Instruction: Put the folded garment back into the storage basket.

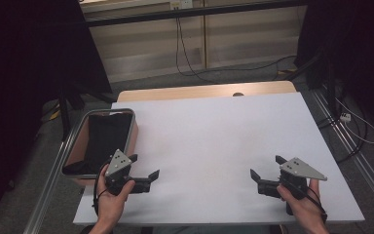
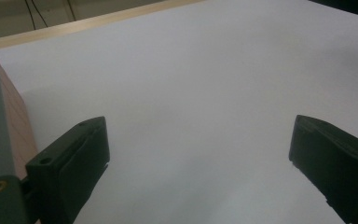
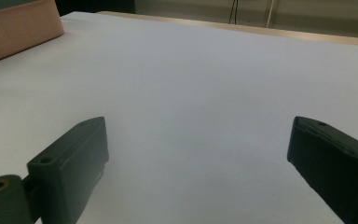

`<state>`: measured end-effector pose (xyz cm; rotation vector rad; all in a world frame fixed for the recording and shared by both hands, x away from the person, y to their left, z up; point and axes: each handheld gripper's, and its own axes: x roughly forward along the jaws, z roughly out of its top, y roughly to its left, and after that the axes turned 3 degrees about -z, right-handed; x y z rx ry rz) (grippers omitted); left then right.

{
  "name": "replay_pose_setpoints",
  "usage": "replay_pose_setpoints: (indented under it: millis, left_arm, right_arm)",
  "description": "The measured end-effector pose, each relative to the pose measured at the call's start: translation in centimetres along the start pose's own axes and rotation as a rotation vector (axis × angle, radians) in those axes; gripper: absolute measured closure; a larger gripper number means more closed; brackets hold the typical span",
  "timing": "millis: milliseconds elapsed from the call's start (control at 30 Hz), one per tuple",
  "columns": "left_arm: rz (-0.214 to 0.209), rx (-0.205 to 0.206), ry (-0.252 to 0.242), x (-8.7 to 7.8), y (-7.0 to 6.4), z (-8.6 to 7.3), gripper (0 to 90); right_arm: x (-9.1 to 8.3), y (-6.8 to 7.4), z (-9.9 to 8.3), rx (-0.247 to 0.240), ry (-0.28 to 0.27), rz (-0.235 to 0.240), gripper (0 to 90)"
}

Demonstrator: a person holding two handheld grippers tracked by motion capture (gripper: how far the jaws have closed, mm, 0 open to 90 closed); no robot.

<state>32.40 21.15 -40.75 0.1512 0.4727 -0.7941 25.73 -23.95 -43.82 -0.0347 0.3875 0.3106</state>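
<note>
We hold the left hand-held gripper [image 1: 143, 165] over the near left part of the worktop [image 1: 214, 146], its two black jaws spread wide apart with nothing between them, and the right hand-held gripper [image 1: 268, 168] over the near right part, its jaws likewise spread wide and empty. The worktop is the largest thing before us: a white sheet covers nearly all of it, and a strip of pale wood shows along its far edge. In the left gripper view the white surface runs bare between the jaws of the left hand-held gripper [image 2: 198, 149], and in the right gripper view the same bare white lies between the jaws of the right hand-held gripper [image 3: 198, 149]. Next in size is the box [image 1: 134, 127], standing at the left edge of the worktop, with wooden walls, a grey metal rim and a dark inside; we cannot tell what, if anything, lies in it. The left hand-held gripper sits just beside the box's near right corner, and in the left gripper view the box's wooden wall [image 2: 16, 116] rises close at the left jaw. The right hand-held gripper is well apart from it, and the box [image 3: 18, 25] shows far off in that gripper's view. Our left hand [image 1: 111, 197] and right hand [image 1: 304, 207] grasp the handles near the worktop's near edge, each with a grey three-cornered plate on top.
</note>
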Motion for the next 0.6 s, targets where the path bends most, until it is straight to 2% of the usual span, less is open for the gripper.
replay_pose_setpoints:
  millis: [100, 167, 400, 600]
  left_arm:
    - [0.004, 0.006, -0.001, -0.03, 0.03, -0.19, 5.1]
    - [0.013, 0.005, -0.003, -0.01, 0.06, -0.3, 5.1]
    - [0.013, 0.004, -0.014, -0.17, -0.08, -0.39, 5.1]
    - [0.006, 0.007, 0.0, 0.13, -0.09, -0.57, 5.1]
  right_arm:
    - [-0.4, -0.1, -0.29, 0.005, -0.01, -0.007, 4.8]
    - [-0.52, -0.1, -0.59, -0.01, -0.01, -0.016, 4.9]
    - [-0.48, 0.0, -0.51, -0.01, -0.021, 0.0, 4.2]
    - [-0.27, 0.14, -0.38, -0.015, -0.023, 0.012, 4.0]
